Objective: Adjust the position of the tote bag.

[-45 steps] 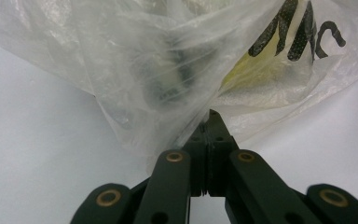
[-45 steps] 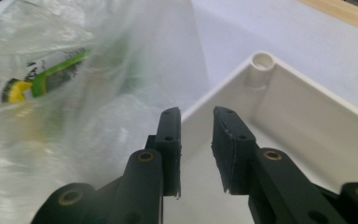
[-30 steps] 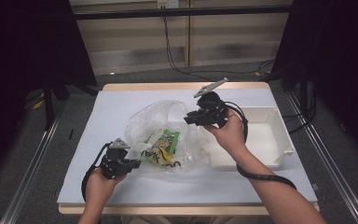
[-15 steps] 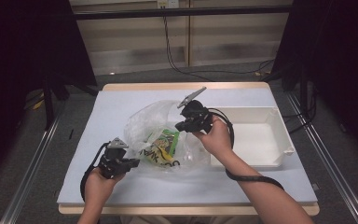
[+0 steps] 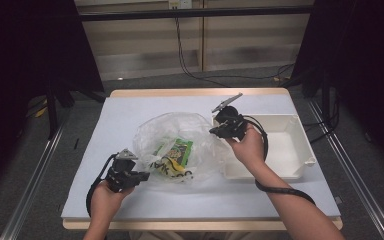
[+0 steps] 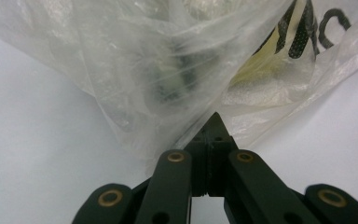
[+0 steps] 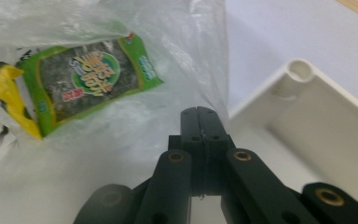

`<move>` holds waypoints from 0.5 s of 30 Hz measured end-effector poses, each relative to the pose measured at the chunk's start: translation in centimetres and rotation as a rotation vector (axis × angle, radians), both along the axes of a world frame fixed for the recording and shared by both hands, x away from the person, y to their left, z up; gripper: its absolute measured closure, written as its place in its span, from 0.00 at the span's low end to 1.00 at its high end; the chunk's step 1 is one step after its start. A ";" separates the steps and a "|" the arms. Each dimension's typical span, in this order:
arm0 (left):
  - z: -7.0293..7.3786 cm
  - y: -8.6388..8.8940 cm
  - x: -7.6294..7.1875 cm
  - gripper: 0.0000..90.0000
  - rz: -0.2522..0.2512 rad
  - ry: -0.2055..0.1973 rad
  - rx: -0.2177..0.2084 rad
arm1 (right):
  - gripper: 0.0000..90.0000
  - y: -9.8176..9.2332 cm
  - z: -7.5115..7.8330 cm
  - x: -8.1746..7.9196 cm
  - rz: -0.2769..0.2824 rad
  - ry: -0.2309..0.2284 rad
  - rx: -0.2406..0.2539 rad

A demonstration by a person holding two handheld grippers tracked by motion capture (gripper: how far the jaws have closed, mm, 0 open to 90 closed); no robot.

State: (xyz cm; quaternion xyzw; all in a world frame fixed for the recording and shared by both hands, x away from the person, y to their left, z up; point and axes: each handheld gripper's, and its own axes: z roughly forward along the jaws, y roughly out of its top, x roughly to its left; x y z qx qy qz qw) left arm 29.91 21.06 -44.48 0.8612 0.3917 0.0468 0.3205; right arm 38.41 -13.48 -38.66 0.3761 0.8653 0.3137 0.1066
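A clear plastic bag [image 5: 180, 132] lies in the middle of the white table top. Inside it are a green snack packet [image 5: 175, 149] and a yellow and black packet [image 5: 172, 170]. My left gripper [image 5: 139, 175] is at the bag's near left corner. In the left gripper view its jaws [image 6: 214, 122] are shut with the bag's film [image 6: 144, 70] pinched at their tip. My right gripper [image 5: 215, 131] sits at the bag's right edge, next to the tray's corner. The right gripper [image 7: 199, 112] is also shut, with film gathered at its tip and the green packet [image 7: 88, 79] beyond.
A white plastic tray [image 5: 302, 150] stands at the right of the table, its near left corner [image 7: 303, 74] close to my right gripper. A cable trails from each gripper. Bare table top [image 5: 130, 107] lies behind the bag and along the front edge.
My right gripper came left to the bag and sank, and now rests at the bag's right edge by the tray corner. The left gripper has stayed put.
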 end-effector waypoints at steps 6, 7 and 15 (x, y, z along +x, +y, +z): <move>-0.6 -0.3 -0.1 1.00 -0.004 0.037 0.026 | 1.00 -1.6 -0.4 0.3 -0.051 0.011 0.019; -0.7 -0.3 -0.1 1.00 -0.003 0.042 0.032 | 1.00 -1.6 -0.4 0.2 -0.060 0.008 0.017; 0.8 -0.1 -0.6 0.97 0.001 0.009 -0.006 | 0.98 -1.3 0.5 -0.4 -0.008 -0.024 0.061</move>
